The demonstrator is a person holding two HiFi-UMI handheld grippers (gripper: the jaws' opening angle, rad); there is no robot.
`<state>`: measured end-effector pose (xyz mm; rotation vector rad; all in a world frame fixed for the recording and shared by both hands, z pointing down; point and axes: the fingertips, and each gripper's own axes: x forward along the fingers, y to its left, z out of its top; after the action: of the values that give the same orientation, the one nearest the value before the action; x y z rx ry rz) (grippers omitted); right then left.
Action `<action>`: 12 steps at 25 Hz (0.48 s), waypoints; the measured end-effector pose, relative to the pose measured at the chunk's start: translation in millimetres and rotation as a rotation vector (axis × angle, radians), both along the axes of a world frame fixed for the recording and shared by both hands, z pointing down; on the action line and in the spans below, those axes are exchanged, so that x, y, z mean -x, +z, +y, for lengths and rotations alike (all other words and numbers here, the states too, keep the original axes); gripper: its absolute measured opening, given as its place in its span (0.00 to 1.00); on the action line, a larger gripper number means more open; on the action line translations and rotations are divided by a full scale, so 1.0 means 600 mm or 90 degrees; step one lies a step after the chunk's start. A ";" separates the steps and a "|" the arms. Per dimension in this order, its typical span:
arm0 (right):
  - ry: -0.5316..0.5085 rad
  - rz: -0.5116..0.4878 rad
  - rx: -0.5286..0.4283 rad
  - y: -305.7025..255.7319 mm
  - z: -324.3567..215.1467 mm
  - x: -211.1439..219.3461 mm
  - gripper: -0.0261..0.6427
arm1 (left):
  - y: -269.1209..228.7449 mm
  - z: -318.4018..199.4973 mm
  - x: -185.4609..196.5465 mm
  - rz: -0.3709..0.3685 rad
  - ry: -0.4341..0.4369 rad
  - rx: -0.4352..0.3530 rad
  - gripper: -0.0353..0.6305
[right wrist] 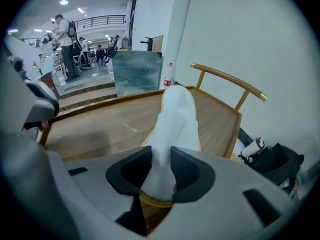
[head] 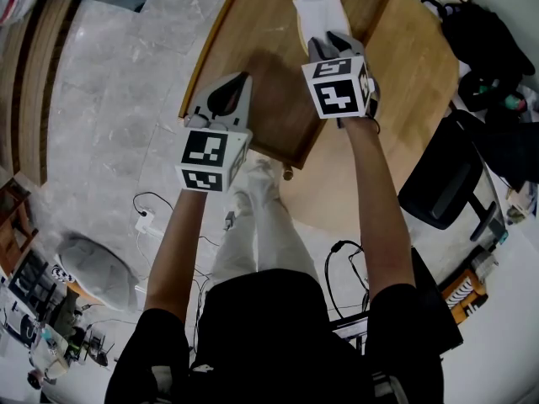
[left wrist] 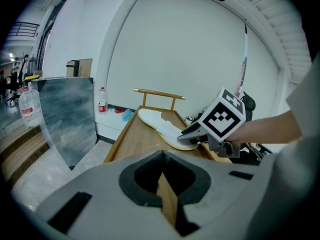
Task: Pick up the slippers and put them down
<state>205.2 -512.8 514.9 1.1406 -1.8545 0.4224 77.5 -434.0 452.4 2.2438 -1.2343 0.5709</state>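
White fabric fills the gap of the right tongs (right wrist: 159, 170): the pads clamp the near end of a slipper (right wrist: 178, 115), pinching its soft upper above the yellow sole edge. We judge that this end is gripped because it sits closest to the hand and gives the pads a thin edge to close on. The left tongs (left wrist: 163, 185) stand to the left of it with jaws together and nothing between them, held over the table (right wrist: 95, 129), apparently waiting. The slipper lies flat on the wooden table. Its long axis runs away from the right tongs toward the far rail (right wrist: 227, 79). The gripped end looks like the toe, but we cannot confirm this. Only one slipper is visible.
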 end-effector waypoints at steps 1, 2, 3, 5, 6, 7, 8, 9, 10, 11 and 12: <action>0.000 0.001 0.000 -0.001 0.001 0.001 0.20 | -0.002 0.001 0.000 0.000 0.000 0.000 0.06; -0.001 0.001 0.000 -0.002 0.002 0.002 0.19 | -0.003 0.002 0.001 0.000 0.000 0.000 0.06; -0.003 0.002 -0.001 -0.004 0.003 0.003 0.19 | -0.003 0.004 0.001 0.000 0.002 0.001 0.06; -0.007 0.004 0.000 -0.006 0.005 0.005 0.17 | -0.001 0.008 0.003 -0.001 0.005 0.003 0.06; -0.008 0.006 0.002 -0.006 0.007 0.006 0.16 | -0.001 0.009 0.004 -0.001 0.005 0.002 0.06; -0.010 0.007 0.004 -0.007 0.010 0.007 0.14 | -0.003 0.009 0.004 -0.001 0.005 0.001 0.06; -0.012 0.008 0.005 -0.009 0.011 0.009 0.13 | -0.005 0.009 0.005 -0.001 0.004 0.002 0.06; -0.014 0.008 0.003 -0.012 0.011 0.010 0.12 | -0.007 0.009 0.006 -0.001 0.004 0.002 0.06; -0.015 0.008 0.002 -0.014 0.011 0.011 0.11 | -0.010 0.009 0.006 -0.001 0.004 0.001 0.06; -0.017 0.009 0.002 -0.016 0.012 0.012 0.10 | -0.013 0.009 0.006 0.000 0.004 0.000 0.06; -0.018 0.010 0.002 -0.017 0.014 0.011 0.10 | -0.016 0.008 0.006 0.000 0.003 -0.002 0.06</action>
<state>198.5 -504.6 504.5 1.1114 -1.8530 0.3995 74.1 -428.9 442.5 2.2509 -1.2308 0.5706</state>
